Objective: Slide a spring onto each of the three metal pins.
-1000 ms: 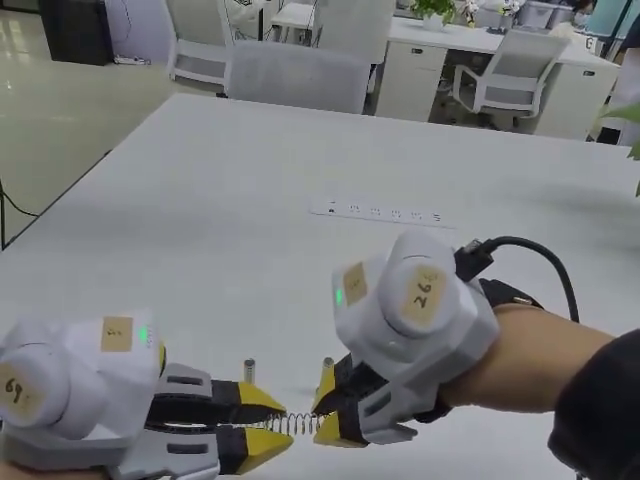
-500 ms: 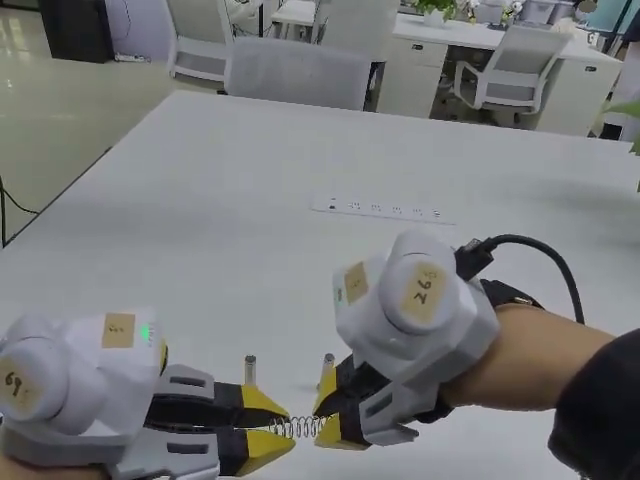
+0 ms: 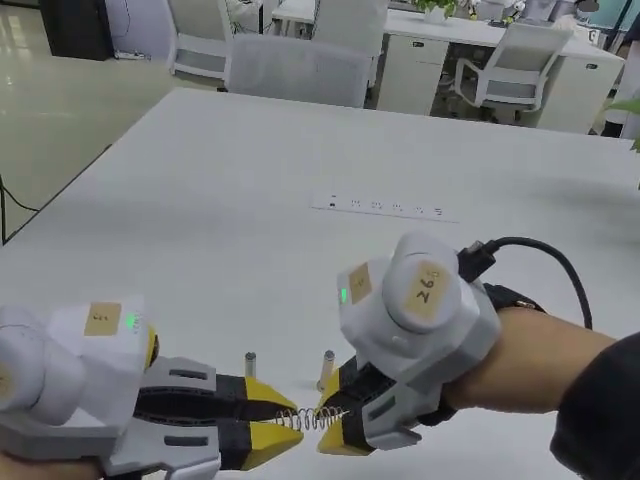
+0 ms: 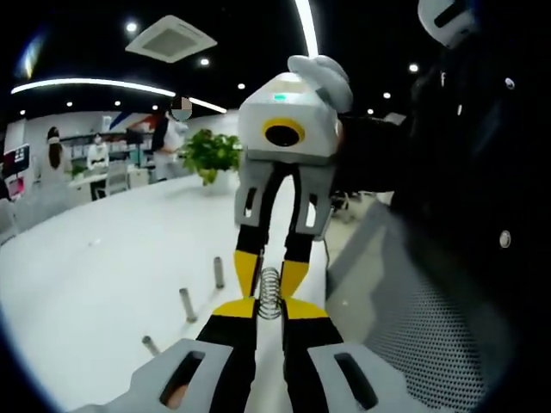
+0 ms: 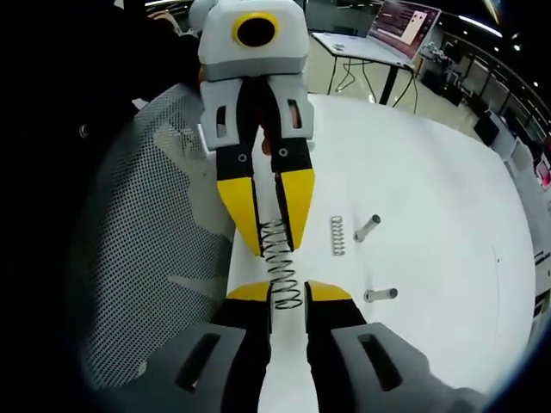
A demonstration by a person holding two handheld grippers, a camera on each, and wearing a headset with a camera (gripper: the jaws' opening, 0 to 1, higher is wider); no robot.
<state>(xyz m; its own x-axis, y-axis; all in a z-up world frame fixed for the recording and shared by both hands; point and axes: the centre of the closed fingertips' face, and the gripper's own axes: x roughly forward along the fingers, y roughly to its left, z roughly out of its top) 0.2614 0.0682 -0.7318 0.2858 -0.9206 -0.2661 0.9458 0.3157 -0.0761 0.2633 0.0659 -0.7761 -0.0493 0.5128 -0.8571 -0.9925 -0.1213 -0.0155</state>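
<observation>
White table (image 3: 250, 200), bare grey-white top. My left gripper (image 3: 290, 422) and right gripper (image 3: 325, 420) sit nose to nose, low over the table's near edge, with the yellow tips almost meeting.

Socket strip (image 3: 385, 208) is set flat in the top, well behind both grippers.

Three metal pins stand upright on the table in a row. From the left gripper view these are the near pin (image 4: 149, 344), the middle pin (image 4: 187, 305) and the far pin (image 4: 219, 272). All three are bare and lie off to one side of my jaws, not in line with them. In the head view two of them show just behind the jaw tips.

Held spring (image 3: 308, 418) bridges the gap between the two grippers, running roughly level and clear of the table. My left jaws are closed on one end and my right jaws on the other. In each gripper view the coil sits centred between that gripper's yellow tips, which are only a coil's width apart. It touches no pin.

Loose spring (image 5: 337, 235) lies flat on the table just beside one pin, apart from my jaws.
</observation>
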